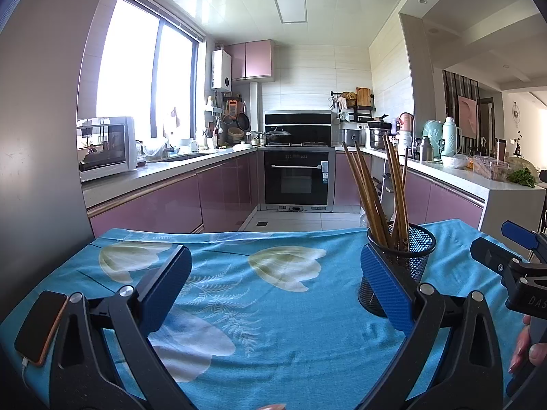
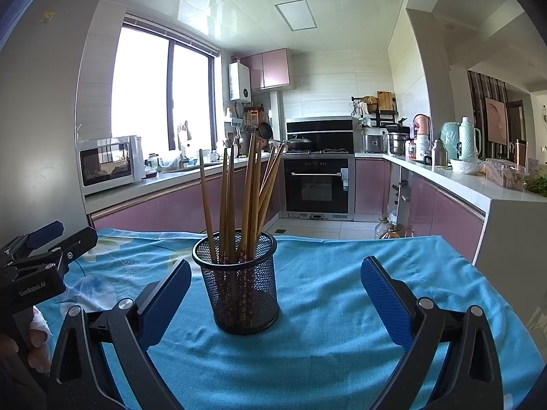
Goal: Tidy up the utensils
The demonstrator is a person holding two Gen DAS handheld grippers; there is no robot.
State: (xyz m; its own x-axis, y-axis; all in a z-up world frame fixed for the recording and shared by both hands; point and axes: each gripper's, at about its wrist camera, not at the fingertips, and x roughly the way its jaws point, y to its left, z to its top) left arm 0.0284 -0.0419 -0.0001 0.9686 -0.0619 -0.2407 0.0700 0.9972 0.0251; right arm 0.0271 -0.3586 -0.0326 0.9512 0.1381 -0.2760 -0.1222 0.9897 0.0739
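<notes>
1. Desk (image 2: pixel 342 307) covered with a blue cloth printed with pale flowers; kitchen counters and an oven behind it.
2. Left tool (image 1: pixel 275 287) hovers low over the cloth, jaws spread wide, nothing between them. Its right finger (image 1: pixel 386 290) sits just in front of the holder in the left wrist view; whether they touch, cannot tell.
3. Right tool (image 2: pixel 275 294) also hovers low, jaws spread wide, holding nothing. The holder stands between its two fingers, closer to the left finger (image 2: pixel 164 304), and is not gripped.
4. Black mesh holder (image 2: pixel 239 287) stands upright on the cloth, towards the far middle of the desk; seen at the right side in the left wrist view.
5. Chopsticks (image 2: pixel 246 198), a brown bundle, stand inside the holder, tips up and fanned out, leaning on its rim. All in the holder; none seen lying on the cloth.
6. Phone (image 1: pixel 41 328) lies at the left near edge of the desk, screen dark, white cable plugged in.
7. A hand (image 1: pixel 528 352) on the right tool's grip shows at the right edge of the left wrist view.
</notes>
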